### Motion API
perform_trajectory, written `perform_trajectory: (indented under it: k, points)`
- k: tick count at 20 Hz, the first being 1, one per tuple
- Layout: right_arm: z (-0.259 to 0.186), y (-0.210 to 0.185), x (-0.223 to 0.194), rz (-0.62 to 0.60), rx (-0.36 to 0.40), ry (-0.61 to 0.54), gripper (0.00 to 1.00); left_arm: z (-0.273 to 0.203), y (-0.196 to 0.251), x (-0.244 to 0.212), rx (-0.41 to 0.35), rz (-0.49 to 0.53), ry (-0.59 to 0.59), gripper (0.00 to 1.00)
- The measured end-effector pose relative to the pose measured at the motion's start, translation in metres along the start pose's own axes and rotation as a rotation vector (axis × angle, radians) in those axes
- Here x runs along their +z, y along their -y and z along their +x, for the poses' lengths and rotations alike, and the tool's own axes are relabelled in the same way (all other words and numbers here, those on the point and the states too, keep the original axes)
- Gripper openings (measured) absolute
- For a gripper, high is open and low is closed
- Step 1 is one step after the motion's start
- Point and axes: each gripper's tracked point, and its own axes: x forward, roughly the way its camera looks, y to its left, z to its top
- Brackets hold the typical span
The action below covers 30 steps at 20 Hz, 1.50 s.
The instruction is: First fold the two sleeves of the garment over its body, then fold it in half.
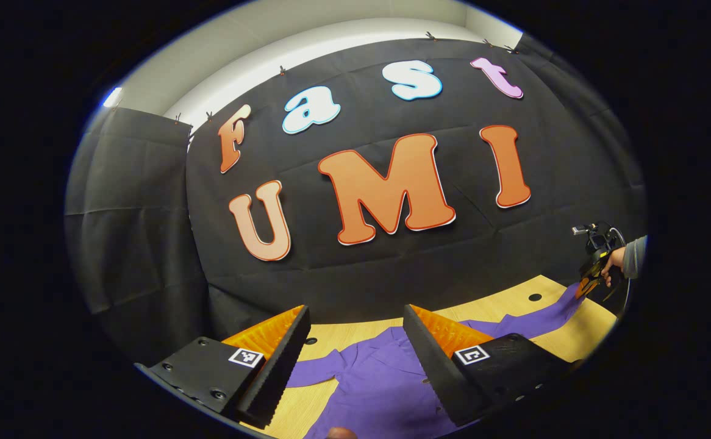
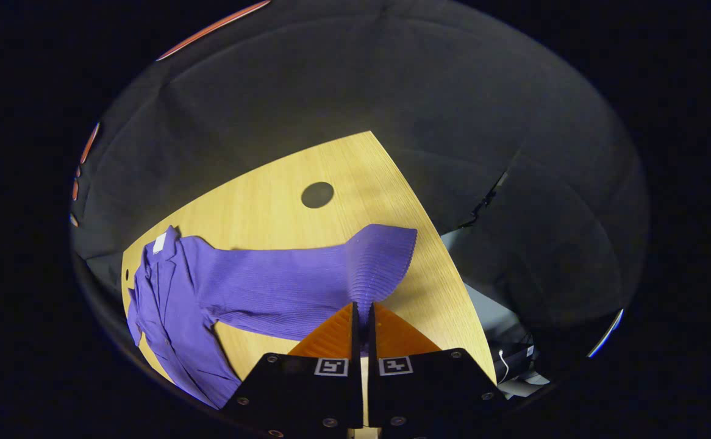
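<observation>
A purple ribbed garment (image 1: pixel 380 378) lies spread on the wooden table (image 1: pixel 355 332). In the left gripper view my left gripper (image 1: pixel 355 317) hangs open above the garment's body, holding nothing. In the right gripper view the garment's body (image 2: pixel 166 305) lies at the left and one sleeve (image 2: pixel 307 286) stretches right across the table (image 2: pixel 258 207). My right gripper (image 2: pixel 363 311) is shut on that sleeve's cuff edge, and the cuff (image 2: pixel 383 256) is lifted slightly. Far right in the left gripper view, a hand holds the right gripper (image 1: pixel 590 277) at the sleeve end (image 1: pixel 566 302).
The table has round holes (image 2: pixel 317 194) near its far side and another hole (image 1: pixel 535 297) by the sleeve. Its right edge (image 2: pixel 447 256) drops off beside the cuff. Black cloth walls close in behind the table. Cables and gear (image 2: pixel 514 366) lie below the table's edge.
</observation>
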Motion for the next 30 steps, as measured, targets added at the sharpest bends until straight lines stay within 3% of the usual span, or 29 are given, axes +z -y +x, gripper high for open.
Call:
perform_trajectory:
  k: [6, 19, 30]
  points:
    - [-0.047, -0.066, 0.027, -0.07, 0.051, 0.097, 0.04, 0.002, -0.008, -0.005, -0.004, -0.036, 0.005, 0.98]
    - [-0.129, -0.299, 0.043, -0.29, 0.199, 0.224, 0.04, 0.017, -0.053, -0.022, 0.011, -0.078, -0.015, 0.98]
    - [-0.142, -0.456, -0.01, -0.447, 0.319, 0.198, 0.04, 0.026, -0.097, -0.056, 0.102, -0.097, -0.106, 0.98]
